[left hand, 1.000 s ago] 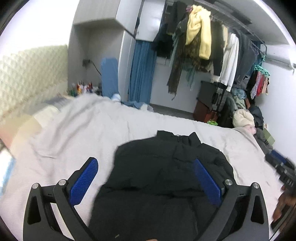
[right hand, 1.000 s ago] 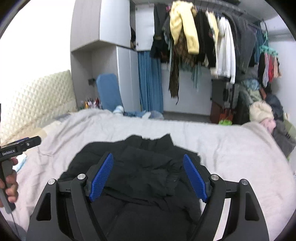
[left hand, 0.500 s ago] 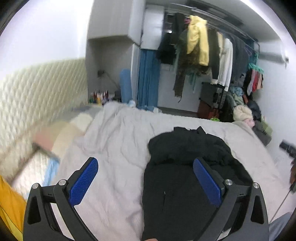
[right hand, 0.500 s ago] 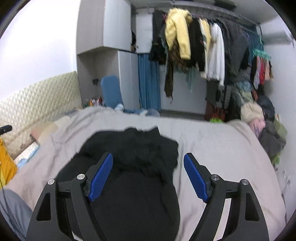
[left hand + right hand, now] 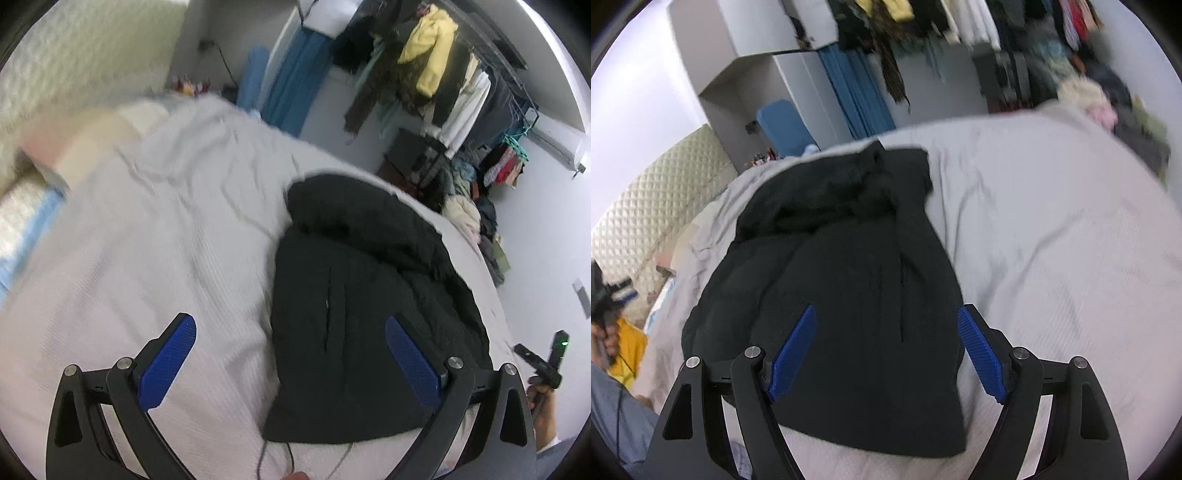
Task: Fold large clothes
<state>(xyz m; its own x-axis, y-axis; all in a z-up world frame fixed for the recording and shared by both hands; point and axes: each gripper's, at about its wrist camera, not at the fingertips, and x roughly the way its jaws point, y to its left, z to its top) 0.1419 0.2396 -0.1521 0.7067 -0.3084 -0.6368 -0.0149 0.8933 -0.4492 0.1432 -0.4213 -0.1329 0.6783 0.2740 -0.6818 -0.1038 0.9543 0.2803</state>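
Note:
A large black padded jacket [image 5: 369,295] lies on the bed's pale grey cover [image 5: 166,240], sides folded in to a long narrow shape, collar at the far end. It also shows in the right wrist view [image 5: 842,277]. My left gripper [image 5: 291,328] is open and empty, above the jacket's near left edge. My right gripper [image 5: 886,314] is open and empty, above the jacket's near end. The right gripper's body shows at the right edge of the left wrist view [image 5: 543,362]; the left one at the left edge of the right wrist view [image 5: 605,291].
A rack of hanging clothes [image 5: 443,74] and a clothes pile [image 5: 472,218] stand past the bed's far end. A quilted headboard [image 5: 646,206] and pillows [image 5: 74,140] are on the left. A white cupboard and blue curtain [image 5: 857,88] stand behind.
Both grippers have tilted down and moved toward the jacket's near end, so it looms larger. Both views are blurred by motion. Both grippers stayed open.

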